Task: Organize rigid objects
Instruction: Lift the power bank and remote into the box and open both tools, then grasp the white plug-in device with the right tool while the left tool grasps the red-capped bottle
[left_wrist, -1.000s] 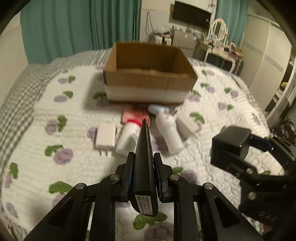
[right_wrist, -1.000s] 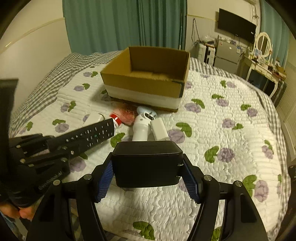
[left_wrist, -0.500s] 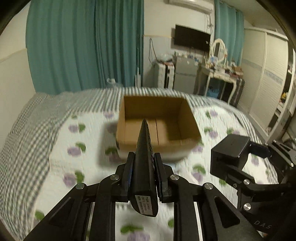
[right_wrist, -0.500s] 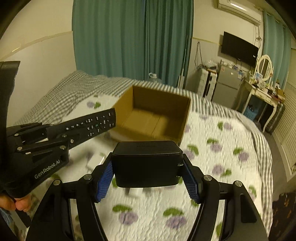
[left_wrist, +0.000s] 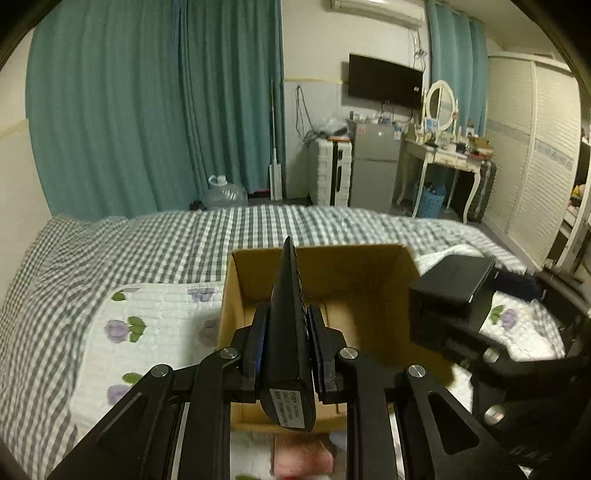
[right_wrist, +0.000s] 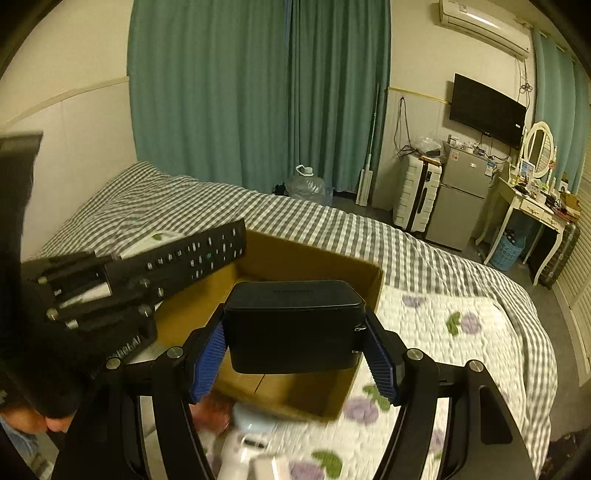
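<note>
left gripper (left_wrist: 286, 347) clamps remote (left_wrist: 288, 332) edge-on | right gripper (right_wrist: 293, 354) grips black box (right_wrist: 293, 325) | both over cardboard box (right_wrist: 295, 266), probably lined up to drop in

The cardboard box (left_wrist: 325, 295) sits on the bed (left_wrist: 140, 236), open side up, directly ahead of both grippers; the remote (left_wrist: 288, 332), clamped edge-on in the left gripper (left_wrist: 288, 354), reaches over the box's near wall, while the block-shaped case (right_wrist: 293, 325), pinched between the pads of the right gripper (right_wrist: 293, 350), hangs above the box's right half. In front of the box, nearer the cameras, small items (right_wrist: 251, 435) lie on the quilt (right_wrist: 461, 332); behind the bed stand the curtains (left_wrist: 155, 110), with a fridge (left_wrist: 373, 166) and a dressing table (left_wrist: 443, 158) to the right.
</note>
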